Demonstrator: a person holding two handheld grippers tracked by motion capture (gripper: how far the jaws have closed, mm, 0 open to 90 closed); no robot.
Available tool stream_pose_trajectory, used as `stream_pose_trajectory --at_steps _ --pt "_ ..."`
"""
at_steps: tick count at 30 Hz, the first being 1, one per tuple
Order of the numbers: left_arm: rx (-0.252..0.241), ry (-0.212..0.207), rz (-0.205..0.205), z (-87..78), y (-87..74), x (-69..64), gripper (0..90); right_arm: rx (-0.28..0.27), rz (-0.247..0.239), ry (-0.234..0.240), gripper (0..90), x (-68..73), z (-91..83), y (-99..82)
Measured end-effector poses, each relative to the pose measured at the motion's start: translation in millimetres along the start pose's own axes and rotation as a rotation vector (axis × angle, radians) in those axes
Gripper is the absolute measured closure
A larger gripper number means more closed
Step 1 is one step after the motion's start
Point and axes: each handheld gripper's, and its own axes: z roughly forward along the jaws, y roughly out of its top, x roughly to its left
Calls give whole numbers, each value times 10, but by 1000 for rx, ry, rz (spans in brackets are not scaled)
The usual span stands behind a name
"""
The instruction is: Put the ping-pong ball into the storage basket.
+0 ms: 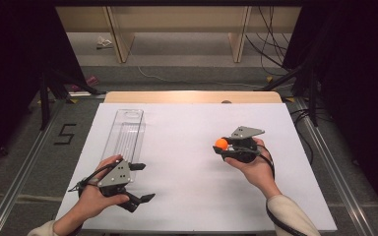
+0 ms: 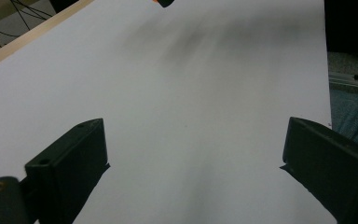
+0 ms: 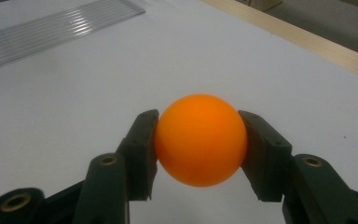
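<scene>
Right gripper (image 1: pixel 221 146) was pinching the orange ball (image 3: pixel 200 140) toward the table's (image 1: pixel 192 196) right side; left gripper (image 1: pixel 142 182) sat spread wide near the front-left corner, beside the clear tray (image 1: pixel 124 132).

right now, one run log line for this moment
right hand-held gripper: shut on orange ball | left hand-held gripper: open, nothing between jaws | clear tray: flat on table, untouched

Smooth round orange ball (image 3: pixel 200 140), clamped between two black jaws, just above the white tabletop.
</scene>
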Motion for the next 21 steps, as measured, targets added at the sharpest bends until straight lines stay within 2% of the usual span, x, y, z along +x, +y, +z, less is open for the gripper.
stream_pose_trajectory --at_steps 21 --pt "-2 0 2 5 4 0 61 -46 -23 42 514 177 139 191"
